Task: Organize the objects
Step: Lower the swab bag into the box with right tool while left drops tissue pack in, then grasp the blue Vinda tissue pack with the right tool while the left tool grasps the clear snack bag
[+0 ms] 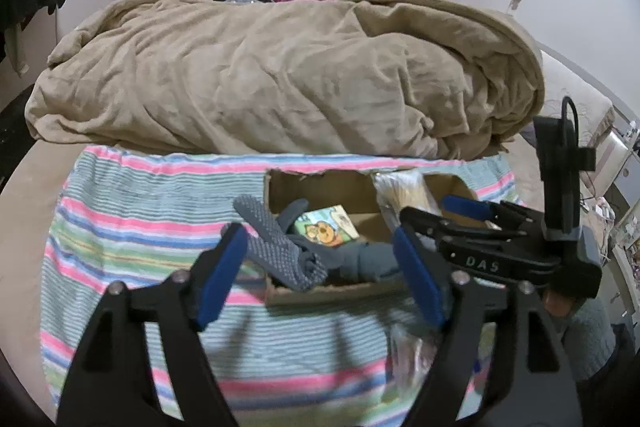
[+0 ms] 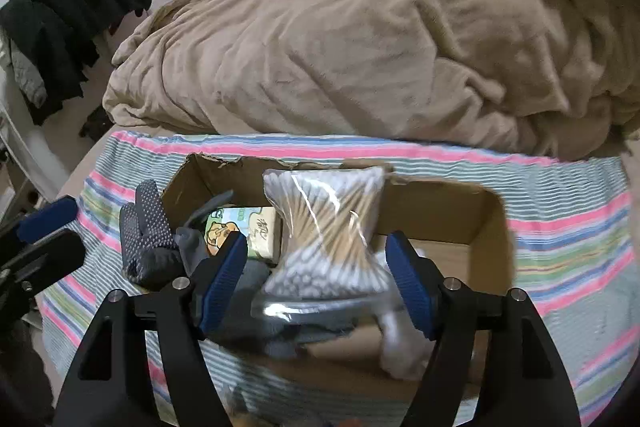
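An open cardboard box (image 1: 280, 187) (image 2: 480, 223) sits on a striped cloth (image 1: 140, 227) (image 2: 560, 227) on the bed. In it lie a tissue pack with a cartoon print (image 1: 326, 227) (image 2: 248, 231) and grey dotted gloves (image 1: 276, 251) (image 2: 148, 239) draped over its left edge. A clear bag of cotton swabs (image 2: 328, 227) (image 1: 404, 191) stands in the box between the wide-apart fingers of my right gripper (image 2: 316, 279); the pads do not touch it. My left gripper (image 1: 320, 275) is open and empty over the box's near edge. The right gripper also shows in the left wrist view (image 1: 452, 215).
A crumpled tan blanket (image 1: 280, 75) (image 2: 360, 47) lies behind the box. Dark clothes (image 2: 72, 7) hang at the far left. A clear plastic bag (image 1: 412, 351) lies on the cloth near my left gripper. A white soft item (image 2: 404, 343) lies at the box's near right.
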`<state>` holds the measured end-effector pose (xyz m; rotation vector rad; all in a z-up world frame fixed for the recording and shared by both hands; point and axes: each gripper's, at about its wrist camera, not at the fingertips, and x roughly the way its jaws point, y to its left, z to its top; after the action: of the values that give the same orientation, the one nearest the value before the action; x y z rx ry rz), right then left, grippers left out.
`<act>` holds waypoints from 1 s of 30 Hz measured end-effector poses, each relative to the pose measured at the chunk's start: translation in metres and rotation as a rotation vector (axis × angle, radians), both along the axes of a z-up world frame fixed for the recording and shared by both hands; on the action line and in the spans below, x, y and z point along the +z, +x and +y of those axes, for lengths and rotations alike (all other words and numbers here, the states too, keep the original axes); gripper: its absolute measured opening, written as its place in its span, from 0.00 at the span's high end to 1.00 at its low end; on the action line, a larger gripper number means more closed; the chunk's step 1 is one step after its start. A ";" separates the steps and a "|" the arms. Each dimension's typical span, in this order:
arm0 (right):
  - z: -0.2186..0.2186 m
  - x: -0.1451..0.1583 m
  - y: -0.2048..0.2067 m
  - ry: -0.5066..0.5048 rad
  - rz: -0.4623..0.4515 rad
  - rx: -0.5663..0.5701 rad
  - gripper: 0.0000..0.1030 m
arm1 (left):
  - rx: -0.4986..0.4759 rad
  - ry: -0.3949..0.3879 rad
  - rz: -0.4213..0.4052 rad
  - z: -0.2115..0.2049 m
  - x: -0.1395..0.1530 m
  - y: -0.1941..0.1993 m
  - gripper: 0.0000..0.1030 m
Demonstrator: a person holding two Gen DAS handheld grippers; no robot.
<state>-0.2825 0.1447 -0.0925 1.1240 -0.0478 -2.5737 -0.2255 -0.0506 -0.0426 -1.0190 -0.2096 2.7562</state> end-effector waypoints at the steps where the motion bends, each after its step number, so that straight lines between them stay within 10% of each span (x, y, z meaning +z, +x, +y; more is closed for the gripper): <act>1: 0.002 0.002 0.003 -0.004 0.000 -0.001 0.27 | 0.001 -0.004 0.002 0.000 0.002 0.004 0.24; 18: 0.045 0.052 0.097 -0.049 0.101 -0.055 0.27 | 0.036 0.039 0.054 -0.005 0.034 0.092 0.15; 30: 0.064 0.053 0.144 -0.066 0.120 -0.047 0.22 | 0.046 0.064 -0.011 0.002 0.006 0.127 0.14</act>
<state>-0.1388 0.2090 -0.0394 0.9547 -0.1311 -2.6550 -0.0982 -0.0488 -0.0364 -1.0261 -0.3250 2.7656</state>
